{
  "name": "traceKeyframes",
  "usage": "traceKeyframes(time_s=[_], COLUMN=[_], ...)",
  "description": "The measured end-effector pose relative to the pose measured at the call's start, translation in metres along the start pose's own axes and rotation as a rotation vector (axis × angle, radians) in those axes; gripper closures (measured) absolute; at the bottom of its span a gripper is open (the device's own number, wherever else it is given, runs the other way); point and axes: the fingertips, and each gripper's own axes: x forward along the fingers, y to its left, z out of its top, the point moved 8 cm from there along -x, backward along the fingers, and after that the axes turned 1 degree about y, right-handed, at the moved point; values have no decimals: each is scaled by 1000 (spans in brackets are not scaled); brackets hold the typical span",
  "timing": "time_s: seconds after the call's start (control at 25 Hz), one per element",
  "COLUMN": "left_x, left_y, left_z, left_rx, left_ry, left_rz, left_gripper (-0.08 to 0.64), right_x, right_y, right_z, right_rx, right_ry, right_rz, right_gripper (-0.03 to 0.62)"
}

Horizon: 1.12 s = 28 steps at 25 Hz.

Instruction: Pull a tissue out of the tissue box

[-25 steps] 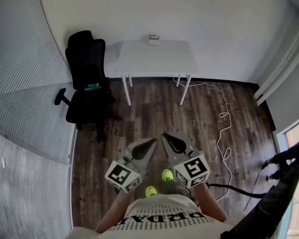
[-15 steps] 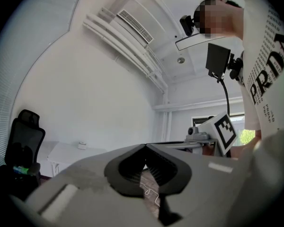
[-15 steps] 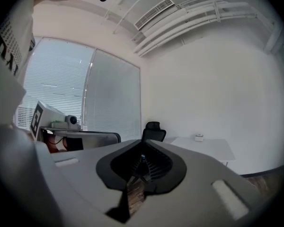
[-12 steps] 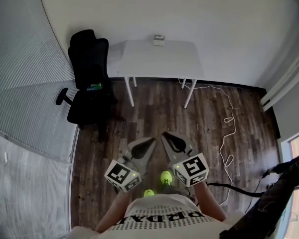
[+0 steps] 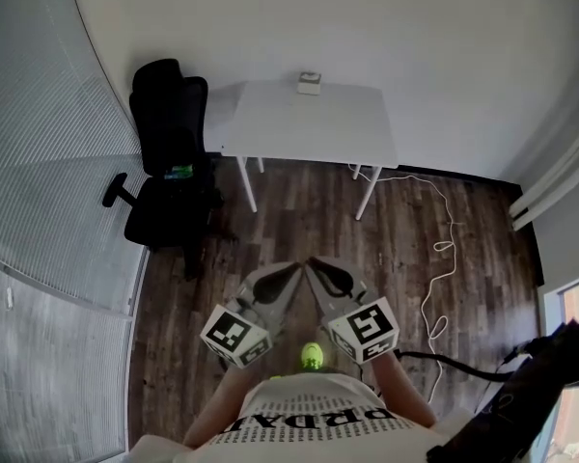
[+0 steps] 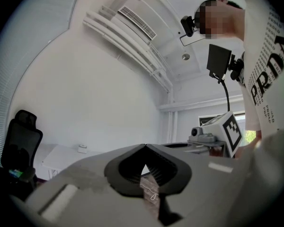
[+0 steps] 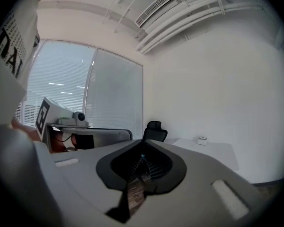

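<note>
Likely still the approach: left gripper (image 5: 291,271) and right gripper (image 5: 315,264), both closed and empty, face the tissue box (image 5: 310,83) far ahead. The next move calls for getting closer and opening one.

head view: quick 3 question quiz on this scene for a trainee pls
1. Pick one: where does the tissue box stand?
A. on the floor
B. on the white table, at its far edge by the wall
C. on a chair seat

2. True or false: the left gripper holds a tissue.

3. Fill the gap: in the head view, the black office chair stands to the table's ____.

Key
1. B
2. False. Its jaws are together with nothing between them, and it is well short of the table.
3. left
</note>
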Motion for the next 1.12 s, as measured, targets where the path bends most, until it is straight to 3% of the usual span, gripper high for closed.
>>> traceKeyframes(time_s=[0.52,1.12], left_x=[62,84], left_y=[19,67], left_z=[-5,-9], left_rx=[4,-28], left_ry=[-6,27], left_rz=[40,61], left_gripper=[568,568], right_x=[8,51], right_y=[-70,-98], right_z=[-7,-8], right_rx=[-8,32], right_ry=[23,41], right_rz=[-11,13], right_gripper=[575,575])
